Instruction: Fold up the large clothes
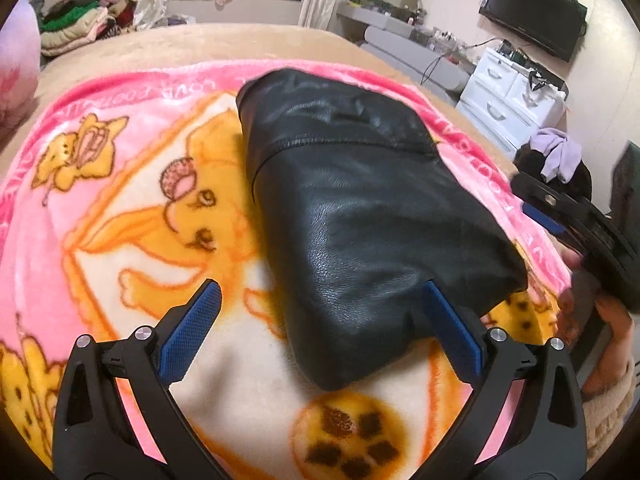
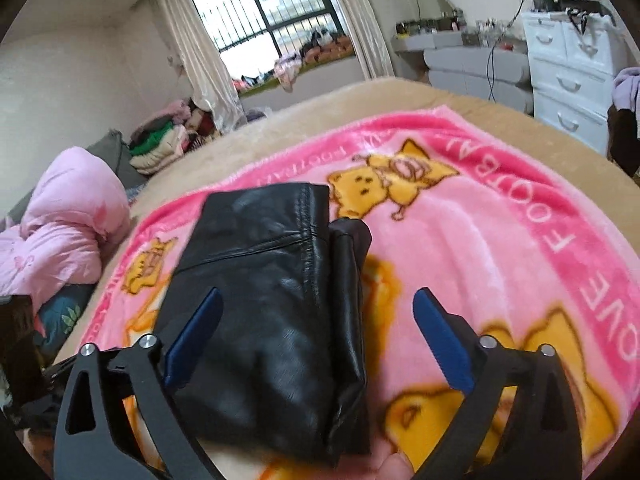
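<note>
A: Both sets of fingers spread apart, holding nothing?
B: Yes, left gripper (image 1: 320,328) and right gripper (image 2: 316,336) hover at the near edge of the black leather garment (image 1: 360,208). It lies folded compactly on the pink blanket (image 1: 120,168); I judge folding nearly finished.

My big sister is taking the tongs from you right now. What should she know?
Left tongs: open, holding nothing, hovering at the near end of the black leather garment, one blue pad right against its edge.
Right tongs: open, empty, hovering over the same garment.
The garment lies folded into a compact bundle on the pink cartoon blanket spread over the bed.
Done: the folding looks mostly finished.
Left: one darker flap sticks out along the bundle's side in the right wrist view; it probably needs tucking in. Then check that the bundle holds its shape.
</note>
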